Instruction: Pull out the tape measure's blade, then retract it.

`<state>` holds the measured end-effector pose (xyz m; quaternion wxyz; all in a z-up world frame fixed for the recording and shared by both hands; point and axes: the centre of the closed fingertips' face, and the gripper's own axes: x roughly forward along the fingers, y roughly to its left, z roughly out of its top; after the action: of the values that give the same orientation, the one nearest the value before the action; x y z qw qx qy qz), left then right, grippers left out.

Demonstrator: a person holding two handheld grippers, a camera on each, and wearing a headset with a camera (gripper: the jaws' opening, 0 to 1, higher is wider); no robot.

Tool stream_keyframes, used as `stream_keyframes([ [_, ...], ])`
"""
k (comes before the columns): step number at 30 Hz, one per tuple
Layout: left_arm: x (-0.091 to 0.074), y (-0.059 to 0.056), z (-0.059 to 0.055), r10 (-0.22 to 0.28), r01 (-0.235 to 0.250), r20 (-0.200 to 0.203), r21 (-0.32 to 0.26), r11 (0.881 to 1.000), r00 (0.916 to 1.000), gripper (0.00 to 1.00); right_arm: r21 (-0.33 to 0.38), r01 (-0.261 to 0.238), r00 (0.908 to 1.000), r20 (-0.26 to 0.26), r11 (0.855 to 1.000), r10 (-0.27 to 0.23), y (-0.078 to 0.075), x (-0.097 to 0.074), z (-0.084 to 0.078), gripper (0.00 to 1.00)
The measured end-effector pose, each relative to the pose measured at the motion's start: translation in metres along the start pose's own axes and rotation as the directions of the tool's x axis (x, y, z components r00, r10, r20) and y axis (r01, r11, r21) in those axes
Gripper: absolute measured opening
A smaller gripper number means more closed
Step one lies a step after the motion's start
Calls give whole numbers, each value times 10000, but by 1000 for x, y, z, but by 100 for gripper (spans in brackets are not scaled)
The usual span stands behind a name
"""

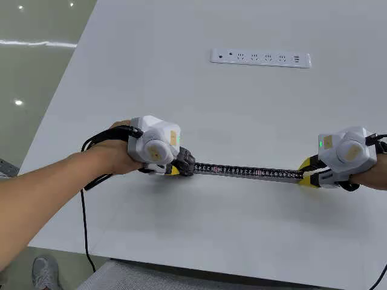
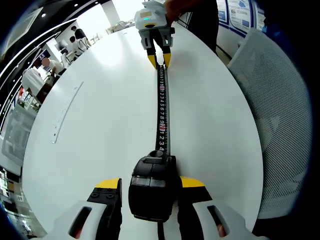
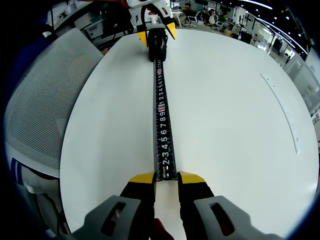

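The left gripper (image 2: 150,182) has its two yellow-tipped jaws closed on the black case of the tape measure (image 2: 152,196), with one jaw on each side of the case. The case rests on the white table (image 1: 181,90), not far from the front edge. From the case the blade (image 3: 162,125) runs out in a straight line and lies flat on the table surface, with its numbers facing up. The right gripper (image 3: 166,177) pinches the free end of the blade, and its jaws are drawn in close with only the blade's end between them. The two grippers are well apart, and the pulled-out blade spans the space between them. A person's hand (image 1: 113,156) holds the left gripper. A white power strip (image 1: 260,58) lies farther back on the table, apart from the blade. A mesh chair (image 2: 280,125) stands just beside the table edge.
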<state>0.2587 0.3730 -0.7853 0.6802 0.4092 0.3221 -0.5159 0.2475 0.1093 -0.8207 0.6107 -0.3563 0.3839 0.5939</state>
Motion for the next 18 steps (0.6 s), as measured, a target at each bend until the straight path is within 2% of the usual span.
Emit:
stream_keyframes([
  [6, -12, 2, -5, 283, -266, 163, -988, 9948, 9995, 42, 119, 90, 10000, 4, 9999, -90, -2, 1, 2, 15],
  [9, -16, 0, -9, 482, -441, 258, -1437, 9886, 9985, 46, 223, 136, 9999, 23, 9997, -137, -2, 1, 2, 17],
  [11, -20, -3, -11, 614, -527, 403, -1905, 9803, 9973, 48, 242, 203, 9998, 42, 9995, -204, -2, 1, 3, 17],
  [12, -22, -5, -10, 690, -557, 521, -2229, 9733, 9963, 49, 304, 216, 9997, 61, 9993, -218, -2, 1, 3, 18],
  [13, -24, -6, -10, 804, -587, 704, -2687, 9614, 9943, 50, 354, 256, 9996, 81, 9990, -259, -3, 1, 3, 18],
  [16, -31, -7, -11, 1195, -771, 998, -3532, 9324, 9878, 52, 460, 354, 9993, 91, 9983, -359, -3, 1, 4, 21],
  [18, -35, -9, -13, 1421, -828, 1126, -4182, 9046, 9834, 54, 604, 572, 9983, 49, 9965, -576, -5, 1, 3, 28],
])
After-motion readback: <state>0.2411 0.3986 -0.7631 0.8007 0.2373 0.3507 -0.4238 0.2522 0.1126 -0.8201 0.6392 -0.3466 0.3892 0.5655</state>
